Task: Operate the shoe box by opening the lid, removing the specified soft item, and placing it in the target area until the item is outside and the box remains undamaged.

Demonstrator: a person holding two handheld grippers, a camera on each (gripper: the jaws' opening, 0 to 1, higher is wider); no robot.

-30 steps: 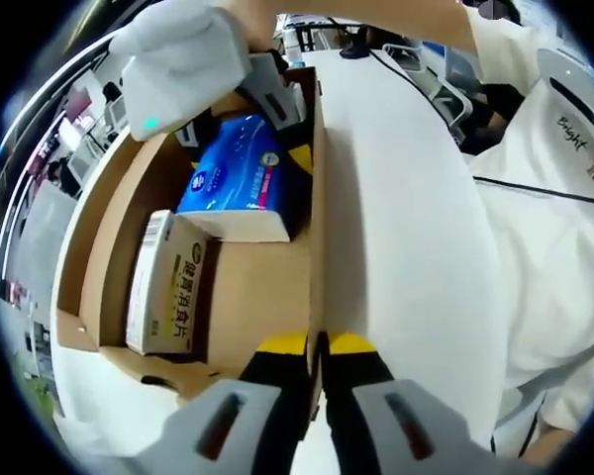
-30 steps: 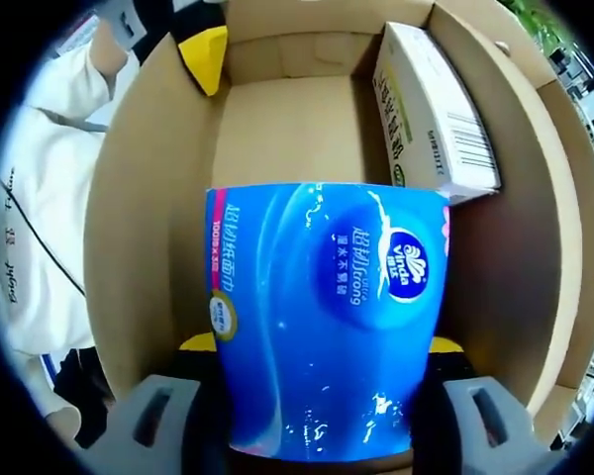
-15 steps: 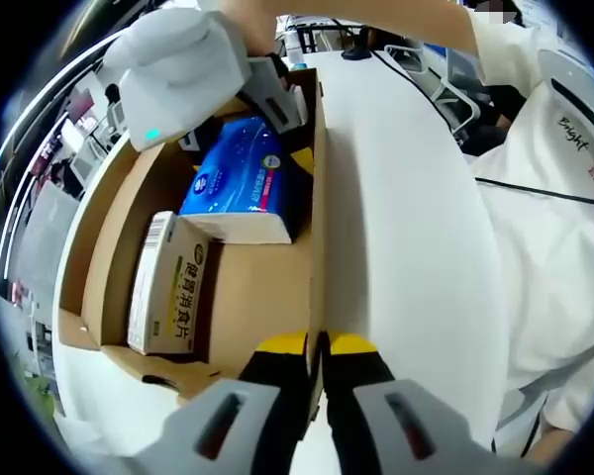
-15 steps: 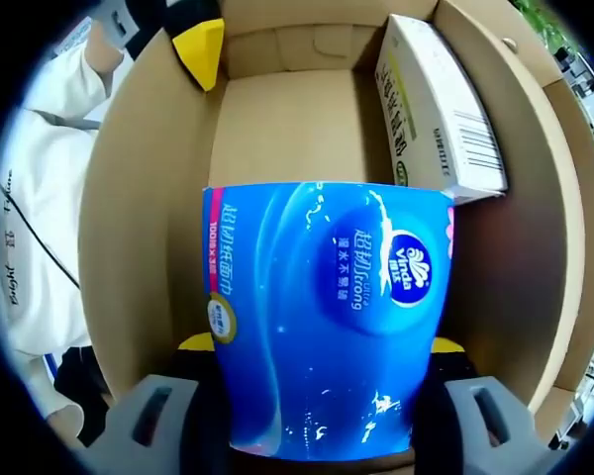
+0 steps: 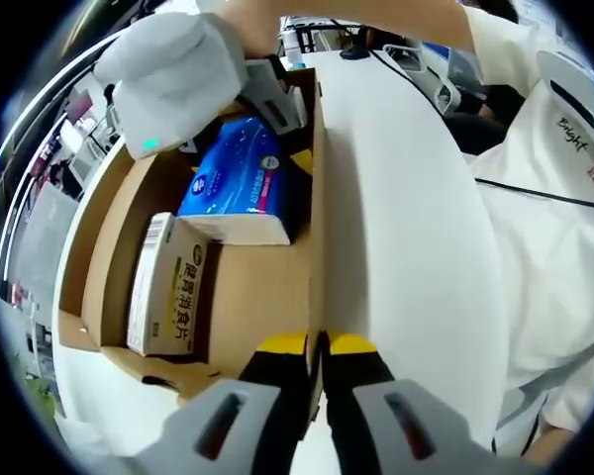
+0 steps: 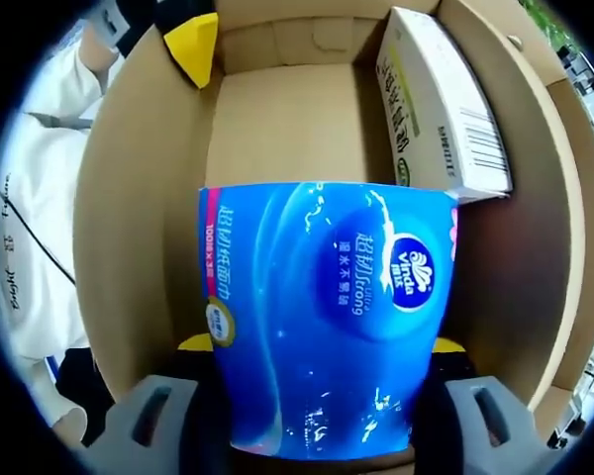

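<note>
My right claw (image 6: pixel 322 351) is squeezing the blue tissue pack (image 6: pixel 327 317). The pack sits right between my two jaws, and a yellow pad shows on each side of it. It is so near the camera that it covers most of the low middle of the right gripper view. It has a pink strip down its left edge and a round logo on its right part.

The pack is inside the open cardboard box (image 6: pixel 139 218). Past it I see the bare brown floor of the box. On the right, against the box wall, lies a white carton (image 6: pixel 441 104) with a barcode. In the far left corner of the box is a yellow tip of my left claw (image 6: pixel 193 45).

In the left gripper view, my left claw (image 5: pixel 319 346) is pinched on the near edge of the box wall (image 5: pixel 317 228), with its yellow tips close together on either side of the cardboard. The blue tissue pack (image 5: pixel 240 178) is at the far end of the box, under my gloved hand (image 5: pixel 178 74). The white carton (image 5: pixel 166 282) lies nearer, on the left side. The box sits on a white table (image 5: pixel 406 228).
</note>
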